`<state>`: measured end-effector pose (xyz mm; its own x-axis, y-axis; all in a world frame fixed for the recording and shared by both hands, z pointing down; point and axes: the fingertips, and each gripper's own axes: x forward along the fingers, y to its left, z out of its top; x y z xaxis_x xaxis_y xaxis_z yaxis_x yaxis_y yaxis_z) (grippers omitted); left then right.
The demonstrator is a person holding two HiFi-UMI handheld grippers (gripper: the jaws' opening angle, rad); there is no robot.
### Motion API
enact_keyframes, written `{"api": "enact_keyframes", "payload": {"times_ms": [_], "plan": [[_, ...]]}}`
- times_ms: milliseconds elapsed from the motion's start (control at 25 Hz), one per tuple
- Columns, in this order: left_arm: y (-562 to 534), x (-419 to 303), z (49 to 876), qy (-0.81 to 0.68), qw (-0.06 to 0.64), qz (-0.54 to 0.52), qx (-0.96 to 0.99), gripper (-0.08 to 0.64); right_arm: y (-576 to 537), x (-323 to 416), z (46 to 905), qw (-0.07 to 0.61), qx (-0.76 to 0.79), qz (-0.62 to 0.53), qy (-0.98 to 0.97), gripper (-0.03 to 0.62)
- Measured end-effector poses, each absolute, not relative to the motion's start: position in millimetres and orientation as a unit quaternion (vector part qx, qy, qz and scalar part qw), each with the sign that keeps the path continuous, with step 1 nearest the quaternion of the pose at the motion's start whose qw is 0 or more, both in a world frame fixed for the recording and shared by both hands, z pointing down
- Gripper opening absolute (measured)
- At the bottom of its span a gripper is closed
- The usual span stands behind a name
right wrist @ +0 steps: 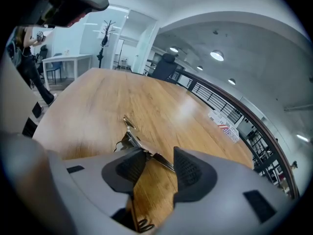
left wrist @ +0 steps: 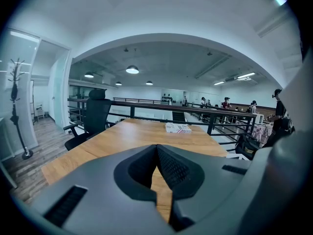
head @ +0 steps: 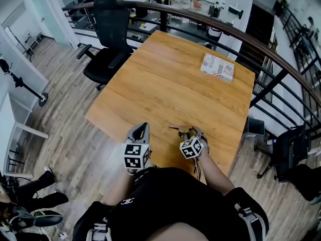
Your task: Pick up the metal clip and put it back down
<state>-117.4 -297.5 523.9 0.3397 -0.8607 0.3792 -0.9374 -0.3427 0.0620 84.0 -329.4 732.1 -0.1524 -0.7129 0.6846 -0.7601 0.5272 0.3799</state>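
Observation:
The metal clip point(right wrist: 134, 140) lies on the wooden table point(right wrist: 107, 102), a flat silver spring clip with one arm pointing away. My right gripper point(right wrist: 157, 156) stands open over its near end; the clip's rear arm runs across the gap between the jaws, close to the left pad, and neither pad presses on it. In the head view the clip point(head: 179, 129) sits at the table's near edge, just ahead of the right gripper point(head: 195, 133). The left gripper point(head: 141, 131) hovers to its left, near the same edge. Its jaws point(left wrist: 156, 148) are shut with nothing between them.
A white printed box point(head: 217, 67) lies at the table's far right. A black office chair point(head: 108, 39) stands off the table's left side. A dark railing point(head: 261, 49) curves behind the table. The table's near edge point(head: 150, 149) is right under both grippers.

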Motion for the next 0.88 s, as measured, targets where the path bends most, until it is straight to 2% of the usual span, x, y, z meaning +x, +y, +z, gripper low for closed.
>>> {"api": "enact_keyframes", "payload": {"times_ms": [80,160,400,640,760,880], "plan": [[-300,-114,525,-0.553,0.135,0.141,0.81,0.014,-327,88,740,0.456,0.476,0.021,-0.752,0.186],[-301,-111,526,-0.551,0.134,0.14,0.812,0.014,-322,92,754,0.492,0.459,0.013,-0.74,0.262],[-300,-107,526,-0.548,0.135,0.14,0.814,0.014,-313,96,751,0.49,0.464,0.025,-0.738,0.265],[-305,-108,531,-0.547,0.141,0.139,0.813,0.014,-315,94,721,0.416,0.483,0.086,-0.765,0.257],[-308,-107,530,-0.546,0.141,0.138,0.815,0.014,-320,96,691,0.347,0.513,0.115,-0.776,0.191],[-309,-105,529,-0.543,0.141,0.136,0.817,0.014,-330,98,651,0.282,0.538,0.11,-0.787,0.165]]}}
